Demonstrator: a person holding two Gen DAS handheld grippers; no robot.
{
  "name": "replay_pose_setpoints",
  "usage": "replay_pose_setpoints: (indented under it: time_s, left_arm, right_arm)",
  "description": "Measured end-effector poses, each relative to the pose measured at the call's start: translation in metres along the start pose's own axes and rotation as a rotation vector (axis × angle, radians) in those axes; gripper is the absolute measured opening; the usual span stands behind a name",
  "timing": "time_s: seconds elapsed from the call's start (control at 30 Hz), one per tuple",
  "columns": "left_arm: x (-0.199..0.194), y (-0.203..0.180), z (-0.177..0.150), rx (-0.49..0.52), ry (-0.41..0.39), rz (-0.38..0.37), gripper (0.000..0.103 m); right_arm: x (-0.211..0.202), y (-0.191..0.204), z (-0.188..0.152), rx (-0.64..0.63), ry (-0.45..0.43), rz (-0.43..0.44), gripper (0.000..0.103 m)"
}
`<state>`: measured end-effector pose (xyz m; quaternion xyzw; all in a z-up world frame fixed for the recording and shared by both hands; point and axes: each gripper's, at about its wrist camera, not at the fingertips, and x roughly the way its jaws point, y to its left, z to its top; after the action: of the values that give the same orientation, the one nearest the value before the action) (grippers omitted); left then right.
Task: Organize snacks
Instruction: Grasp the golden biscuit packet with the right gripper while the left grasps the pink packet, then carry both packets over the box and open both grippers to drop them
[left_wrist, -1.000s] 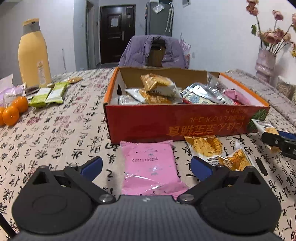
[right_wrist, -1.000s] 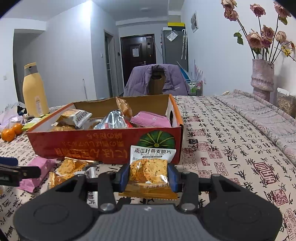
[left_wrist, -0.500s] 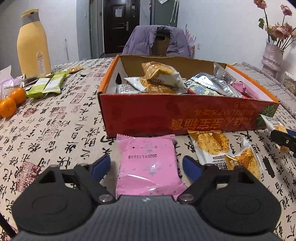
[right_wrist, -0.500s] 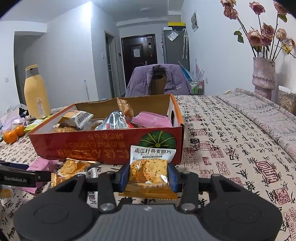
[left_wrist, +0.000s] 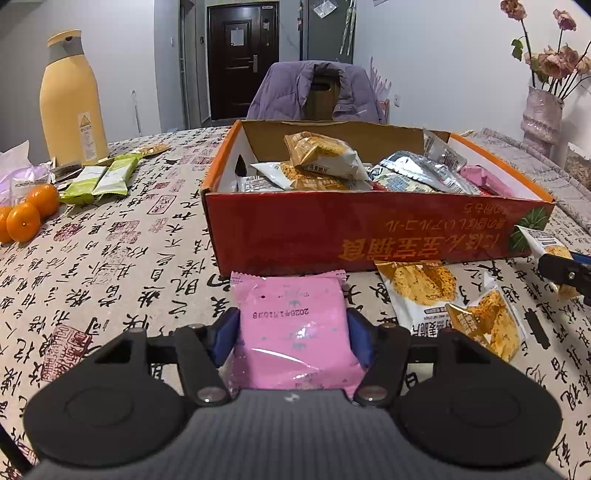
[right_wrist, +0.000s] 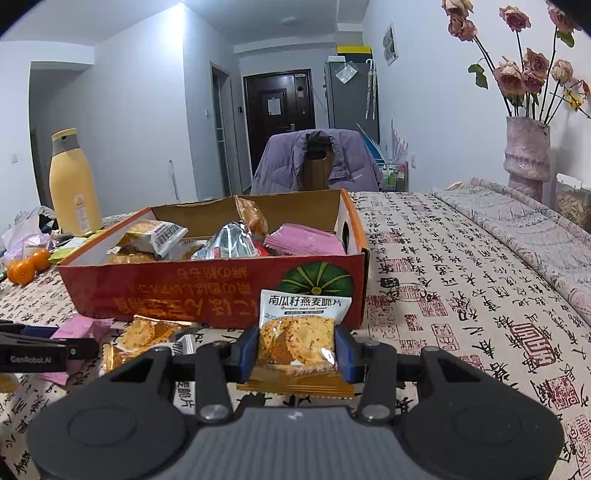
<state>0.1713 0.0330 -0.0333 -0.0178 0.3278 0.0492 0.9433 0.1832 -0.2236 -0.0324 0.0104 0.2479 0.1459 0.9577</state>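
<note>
Pink foil snack packet (left_wrist: 293, 328) lies flat on the tablecloth just in front of the red cardboard box (left_wrist: 332, 236); left gripper (left_wrist: 293, 341) is closing, blue pads at its sides, presumably for lifting. Right gripper (right_wrist: 297, 349) pinches a white-and-orange oat-crisp packet (right_wrist: 299, 332) before the box's pumpkin-printed corner, likely awaiting transfer inside.

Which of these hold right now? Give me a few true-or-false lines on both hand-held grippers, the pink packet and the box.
1. The right hand-held gripper grips a cracker packet. True.
2. The pink packet lies inside the red box. False: it lies on the tablecloth in front of the box, between the closing jaws of the left hand-held gripper.
3. The red box is empty. False: it holds several snack packets.
4. Oranges sit left of the box. True.
</note>
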Motion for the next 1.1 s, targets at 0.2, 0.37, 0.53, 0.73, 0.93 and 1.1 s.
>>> replay_pose_setpoints:
  time_s: [0.2, 0.37, 0.53, 0.73, 0.93, 1.1]
  left_arm:
    - [-0.012, 0.0, 0.0, 0.003, -0.035, -0.006, 0.062]
    - [-0.027, 0.001, 0.001, 0.0, -0.081, -0.014, 0.062]
    - [-0.044, 0.001, 0.006, -0.001, -0.135, -0.025, 0.062]
    - [-0.058, -0.002, 0.019, 0.002, -0.187, -0.054, 0.062]
    - [-0.064, -0.009, 0.035, 0.013, -0.232, -0.081, 0.062]
    - [-0.061, -0.014, 0.053, 0.025, -0.262, -0.083, 0.062]
  right_arm:
    - [-0.007, -0.001, 0.0, 0.005, -0.043, 0.005, 0.042]
    - [-0.016, 0.0, -0.001, -0.004, -0.092, 0.008, 0.042]
    - [-0.018, 0.002, 0.0, 0.004, -0.102, 0.017, 0.042]
    - [-0.027, 0.01, 0.011, -0.012, -0.147, 0.037, 0.042]
    - [-0.031, 0.015, 0.033, -0.021, -0.195, 0.058, 0.043]
    - [-0.023, 0.021, 0.054, -0.032, -0.224, 0.071, 0.042]
